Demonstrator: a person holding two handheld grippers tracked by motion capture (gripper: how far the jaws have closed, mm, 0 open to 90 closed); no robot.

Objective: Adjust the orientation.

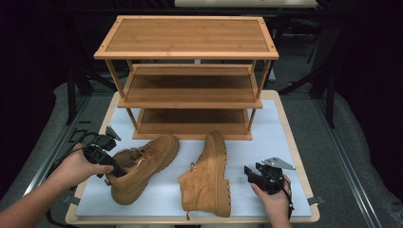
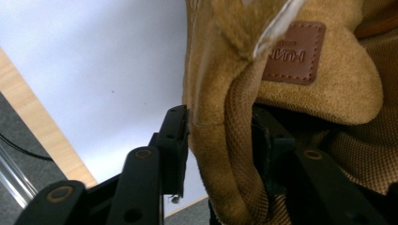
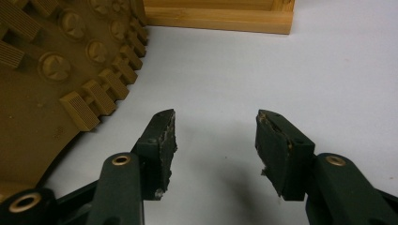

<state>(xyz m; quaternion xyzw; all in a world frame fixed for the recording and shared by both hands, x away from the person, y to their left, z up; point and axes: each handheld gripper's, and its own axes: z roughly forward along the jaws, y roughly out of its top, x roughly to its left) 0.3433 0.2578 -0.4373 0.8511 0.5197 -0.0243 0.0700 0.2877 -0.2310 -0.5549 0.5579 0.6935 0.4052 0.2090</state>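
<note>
A white mat (image 1: pixel 266 142) covers a light wooden table (image 1: pixel 304 161) in a dark room, and a three-tier bamboo shoe rack (image 1: pixel 186 52) stands at the far side with all its shelves bare.

The left gripper (image 1: pixel 105 161) reaches into the collar of a tan suede ankle boot (image 1: pixel 142 164) lying on its side at the left of the mat, toe towards the rack. In the left gripper view (image 2: pixel 220 140) the jaws straddle the boot's padded collar edge (image 2: pixel 234 154), one pad outside against the suede and one inside against the lining, set at a middling width; they appear to pinch it.

The right gripper (image 1: pixel 259 175) rests near the mat's front right corner, its jaws wide apart with nothing between them (image 3: pixel 216 140). Just beside it lies a second tan suede boot (image 1: pixel 209 178), tipped over, its lugged rubber sole (image 3: pixel 51 70) facing that gripper and not touching it.
</note>
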